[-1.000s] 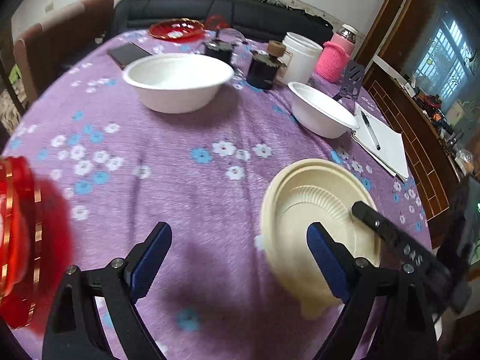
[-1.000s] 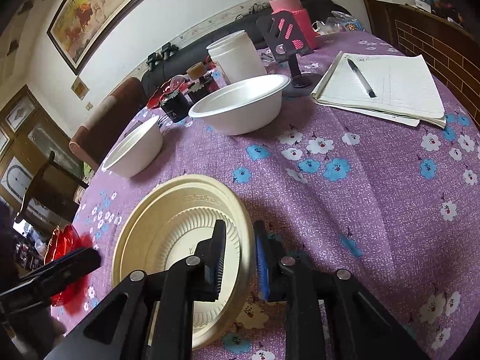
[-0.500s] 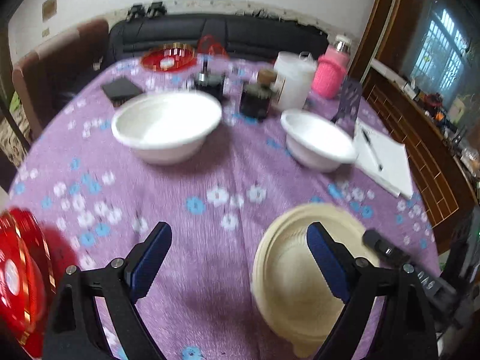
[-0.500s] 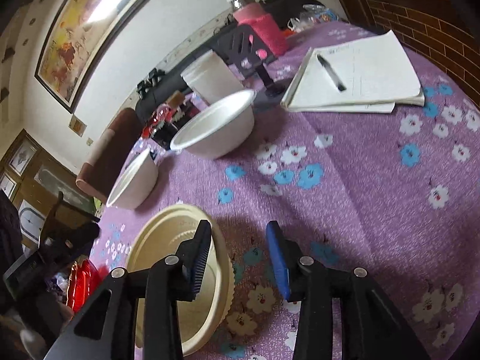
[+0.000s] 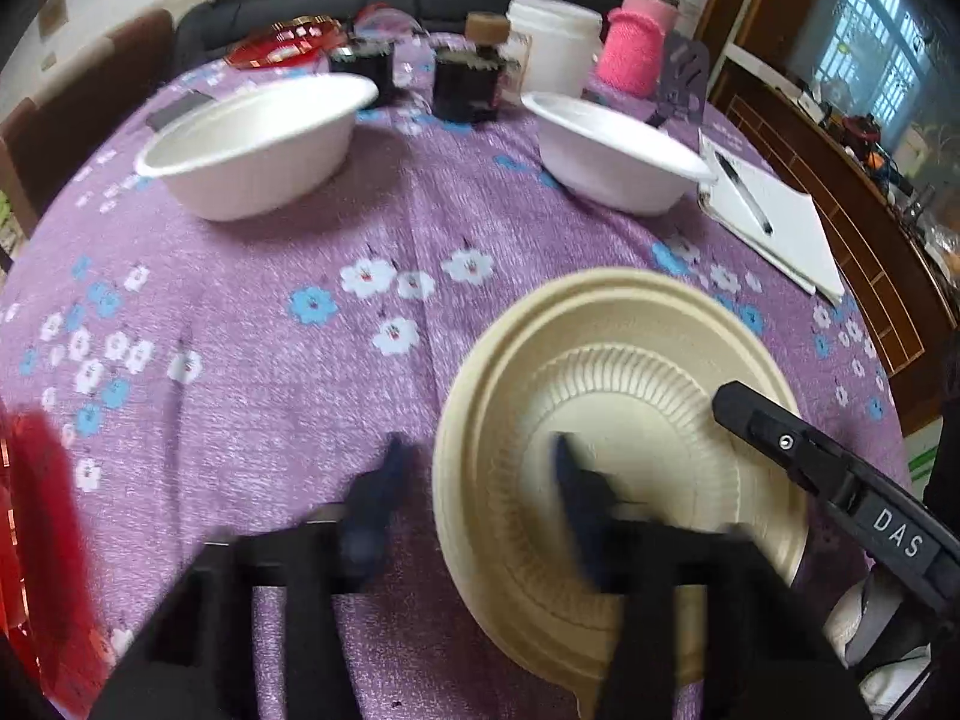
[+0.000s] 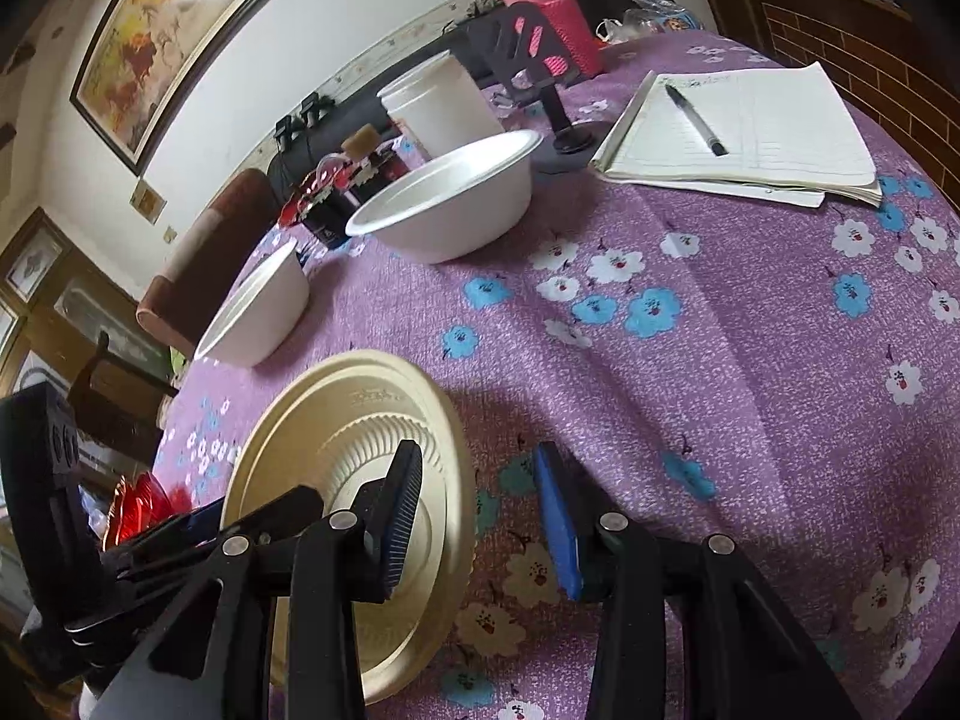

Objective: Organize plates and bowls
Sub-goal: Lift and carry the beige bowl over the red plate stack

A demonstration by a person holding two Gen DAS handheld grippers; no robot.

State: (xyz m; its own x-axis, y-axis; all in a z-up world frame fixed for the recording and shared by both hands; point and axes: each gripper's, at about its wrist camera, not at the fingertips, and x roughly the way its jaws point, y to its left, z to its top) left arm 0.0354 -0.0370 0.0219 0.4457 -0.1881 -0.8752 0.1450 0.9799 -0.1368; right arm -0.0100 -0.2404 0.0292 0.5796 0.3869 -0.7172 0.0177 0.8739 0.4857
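A cream plate [image 5: 630, 324] with a ribbed well lies on the purple flowered cloth, near the table's front edge. My left gripper [image 5: 480, 480] straddles its left rim, one blurred finger outside and one inside; the jaws are closing and a gap still shows on both sides. From the other side, my right gripper [image 6: 480, 516] stands open over the same plate [image 6: 336, 396], its pads clear of the rim. One black finger [image 5: 780, 438] of it reaches over the plate. Two white bowls [image 5: 252, 144] [image 5: 612, 162] stand apart further back.
A red plate [image 5: 36, 540] lies at the near left, another red plate [image 5: 282, 42] at the far edge. Dark jars [image 5: 468, 84], a white tub [image 5: 555, 48] and a pink bottle [image 5: 633, 48] crowd the back. A notebook with a pen [image 5: 774, 222] lies right.
My right gripper has let go of the cream plate's rim and opened. My left gripper has dropped toward the plate and its wide jaws have narrowed around the left rim.
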